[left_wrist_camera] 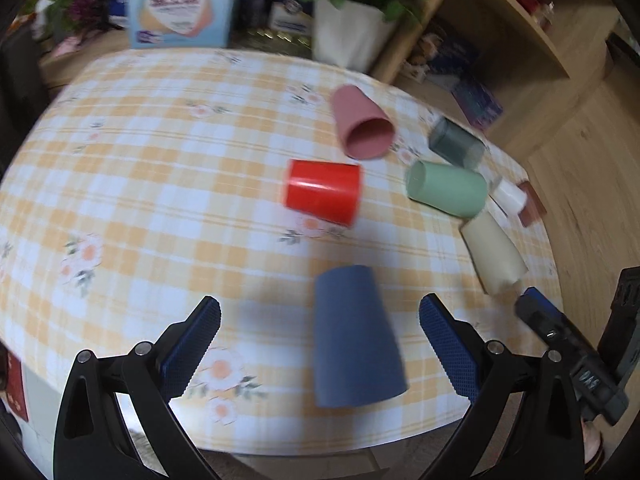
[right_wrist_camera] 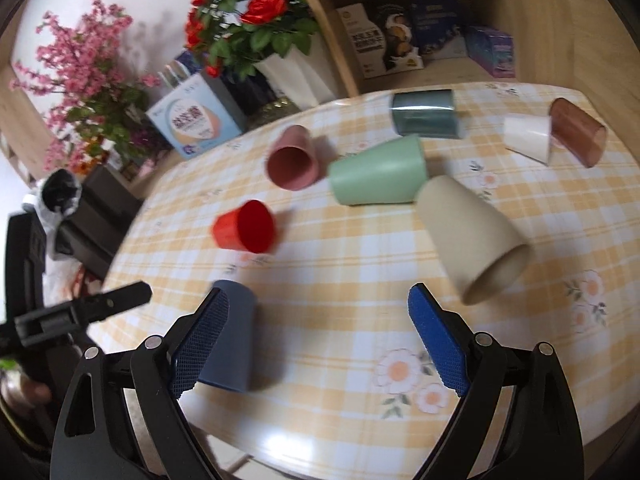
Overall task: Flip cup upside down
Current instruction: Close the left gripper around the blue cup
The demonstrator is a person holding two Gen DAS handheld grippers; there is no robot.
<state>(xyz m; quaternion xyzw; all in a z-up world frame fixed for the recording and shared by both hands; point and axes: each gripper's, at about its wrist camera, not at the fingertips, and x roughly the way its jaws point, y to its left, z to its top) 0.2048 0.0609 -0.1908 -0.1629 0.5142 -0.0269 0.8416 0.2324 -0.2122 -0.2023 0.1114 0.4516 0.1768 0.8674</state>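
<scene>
hovering with jaws spread apart, the left hand-held gripper (left_wrist_camera: pixel 320 320) frames the blue cup (left_wrist_camera: pixel 354 338), standing mouth-down at the desk's (left_wrist_camera: pixel 160 200) six o'clock edge. the right hand-held gripper (right_wrist_camera: pixel 318 316) gapes empty too. better to close squarely across mid-wall.

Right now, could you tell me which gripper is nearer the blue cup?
Left. The left gripper is open with the blue cup between its fingers; the right gripper sits just to the cup's right, also open.

Both wrist fisheyes above the near table (left_wrist_camera: pixel 120 200) edge, facing inward, sharing the scattered cups (right_wrist_camera: pixel 376 172)
</scene>
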